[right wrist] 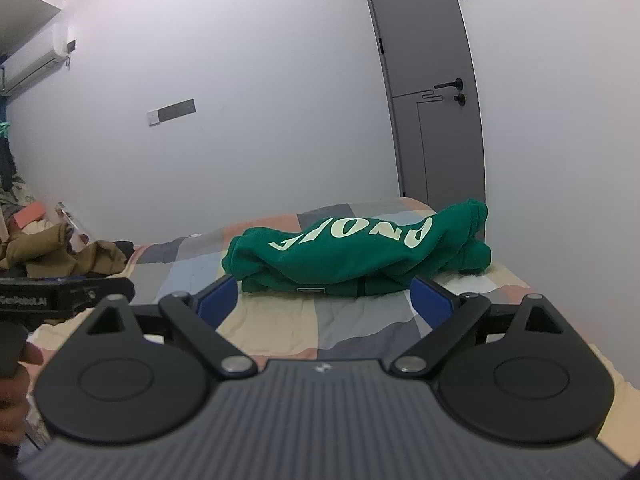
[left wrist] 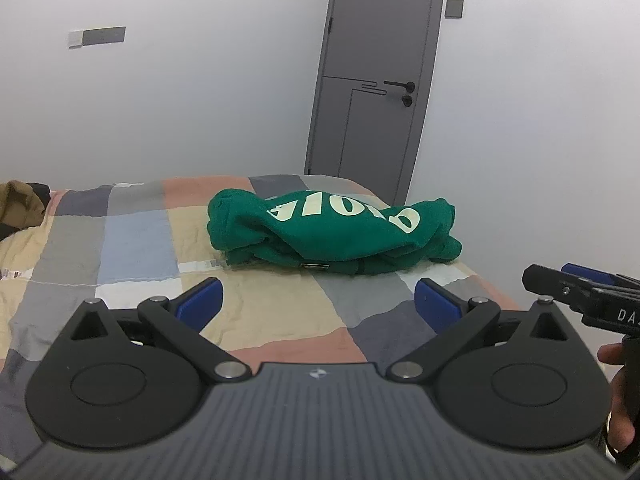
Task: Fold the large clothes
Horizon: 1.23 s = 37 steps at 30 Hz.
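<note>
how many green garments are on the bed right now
1: a green sweatshirt, folded into a bundle on the patchwork bedspread near the door. The brown clothes by the bed's far left side may hide more.

Black claw [left wrist: 318,304], blue pads [left wrist: 202,300].

My left claw [left wrist: 318,300] and right claw [right wrist: 324,298] both gape wide, empty, tilted slightly down; hands, apparently bare, grip the handles.
</note>
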Available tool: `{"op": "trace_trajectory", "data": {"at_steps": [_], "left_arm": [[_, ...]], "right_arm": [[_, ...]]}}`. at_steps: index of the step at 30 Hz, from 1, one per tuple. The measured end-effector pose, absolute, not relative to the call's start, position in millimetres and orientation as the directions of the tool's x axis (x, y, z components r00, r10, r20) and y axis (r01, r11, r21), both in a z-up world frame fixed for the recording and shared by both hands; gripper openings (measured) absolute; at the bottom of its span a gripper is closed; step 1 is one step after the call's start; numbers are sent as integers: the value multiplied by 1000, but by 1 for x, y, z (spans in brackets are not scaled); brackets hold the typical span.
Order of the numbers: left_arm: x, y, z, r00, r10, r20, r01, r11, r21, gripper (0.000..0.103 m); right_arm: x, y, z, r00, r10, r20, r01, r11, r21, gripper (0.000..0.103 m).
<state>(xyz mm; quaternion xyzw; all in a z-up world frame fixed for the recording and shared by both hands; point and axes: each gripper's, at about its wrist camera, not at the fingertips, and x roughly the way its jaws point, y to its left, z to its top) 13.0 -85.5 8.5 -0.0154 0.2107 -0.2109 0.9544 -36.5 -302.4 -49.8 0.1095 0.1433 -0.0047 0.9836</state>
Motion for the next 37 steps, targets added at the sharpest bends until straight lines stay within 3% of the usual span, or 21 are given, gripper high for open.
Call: {"op": "trace_trajectory", "data": {"at_steps": [37], "left_arm": [[-13,-83,20,846,-418,-330,412,907,-92,103]], "right_arm": [[-34,-277,-47,942,8,-336,45,988,149,95]]}}
